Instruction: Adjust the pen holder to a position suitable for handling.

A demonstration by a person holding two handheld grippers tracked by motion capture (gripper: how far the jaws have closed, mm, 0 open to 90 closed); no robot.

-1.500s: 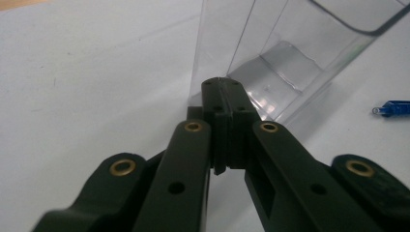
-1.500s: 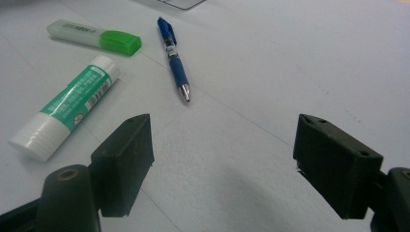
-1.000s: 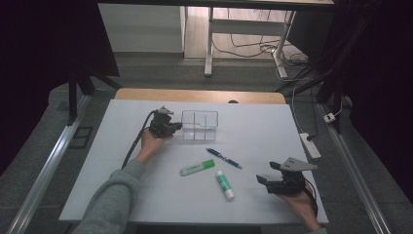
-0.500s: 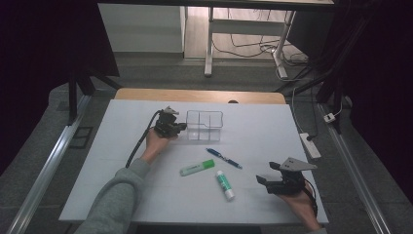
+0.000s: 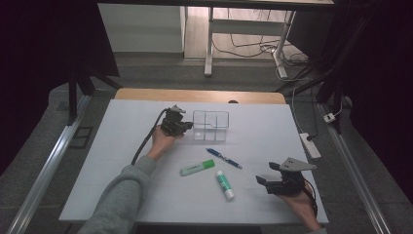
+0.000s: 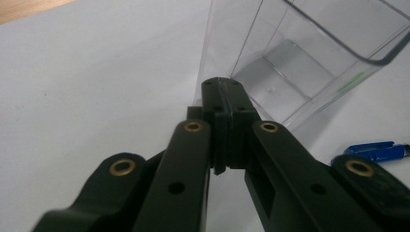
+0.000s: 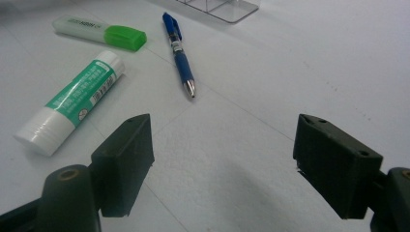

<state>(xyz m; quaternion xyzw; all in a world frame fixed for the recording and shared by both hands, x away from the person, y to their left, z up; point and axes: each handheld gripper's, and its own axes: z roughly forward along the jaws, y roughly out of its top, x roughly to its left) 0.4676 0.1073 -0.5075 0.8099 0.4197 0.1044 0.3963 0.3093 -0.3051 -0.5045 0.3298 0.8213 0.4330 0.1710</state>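
A clear plastic divided container (image 5: 210,126) stands at the back middle of the white table (image 5: 117,190). My left gripper (image 5: 186,126) is shut, its tips against the container's left wall; the left gripper view has the closed jaws (image 6: 223,89) touching the clear box (image 6: 300,63). A blue pen (image 5: 224,158), a green highlighter (image 5: 197,168) and a green-and-white glue stick (image 5: 225,184) lie in front of the box. My right gripper (image 5: 263,181) rests open at the front right, nothing between its jaws (image 7: 222,159). Ahead of it lie the pen (image 7: 179,53), glue stick (image 7: 72,99) and highlighter (image 7: 101,31).
A wooden strip (image 5: 199,95) borders the table's far edge. A power strip (image 5: 311,145) lies on the floor off the right side. Metal rails run along both sides, and a desk frame with cables stands beyond the table.
My left gripper has slid to the right, and the clear container has shifted right with it. The right gripper, pen, highlighter and glue stick have stayed put.
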